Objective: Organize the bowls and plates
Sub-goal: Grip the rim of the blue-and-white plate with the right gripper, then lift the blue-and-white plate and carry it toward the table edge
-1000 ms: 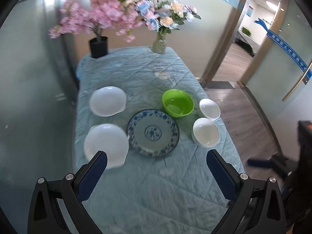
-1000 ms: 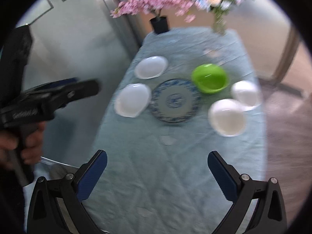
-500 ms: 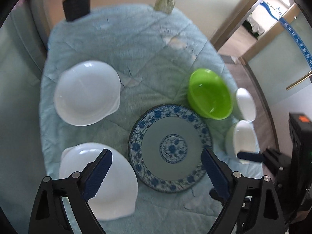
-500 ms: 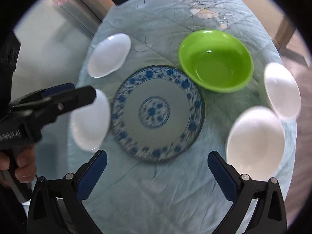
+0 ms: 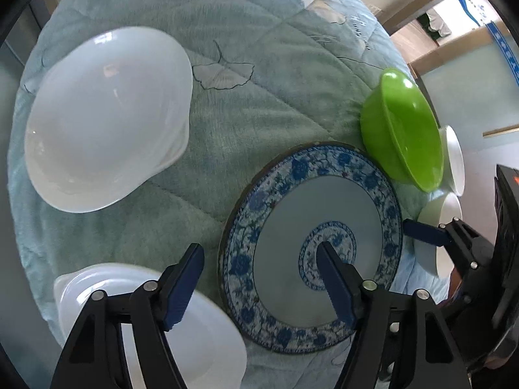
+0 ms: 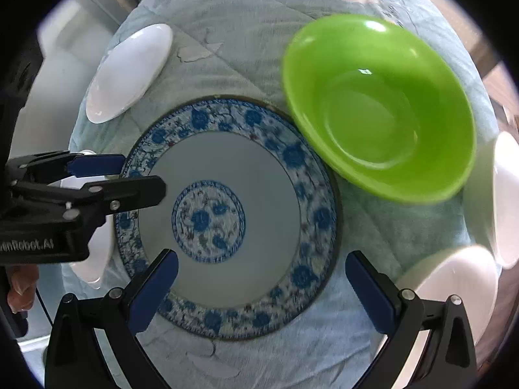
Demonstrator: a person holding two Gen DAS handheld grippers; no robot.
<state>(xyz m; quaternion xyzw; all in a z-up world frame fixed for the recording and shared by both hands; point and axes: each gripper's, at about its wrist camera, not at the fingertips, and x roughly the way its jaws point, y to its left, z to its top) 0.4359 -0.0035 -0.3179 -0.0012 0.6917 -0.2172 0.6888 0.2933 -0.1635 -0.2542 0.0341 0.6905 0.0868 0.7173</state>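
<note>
1. Table under a quilted pale teal cloth point(image 5: 275, 74) with a leaf print; all the dishes sit on it.
2. Round blue-and-white floral ceramic plate point(image 6: 227, 217) lies flat near the middle of the cloth, with a blue medallion at its centre.
3. Bright green plastic bowl point(image 6: 379, 107) stands upright just beyond the plate's far right edge, its rim overlapping or touching the plate rim; I cannot tell which.
4. Far white shallow dish point(image 5: 107, 116) sits at the far left, well apart from the plate.
5. Near white shallow dish point(image 5: 201, 334) sits at the near left, just beside the plate's left rim.
6. Two small white bowls sit to the right of the plate: the far small white bowl point(image 6: 507, 207) behind, the near small white bowl point(image 6: 454, 285) in front, close to each other.
7. Left gripper point(image 5: 261, 274), black frame with blue pads, points steeply down. Jaws are closing, with the plate's left rim between them; one pad is over the gap beside the near white dish, the other over the plate's medallion. Pads are not yet pressing on anything.
8. Right gripper point(image 6: 261, 277) points straight down, jaws spread wide, released, grasping nothing. Left pad is over the plate's near-left rim, right pad over bare cloth between the plate and the near small white bowl.
</note>
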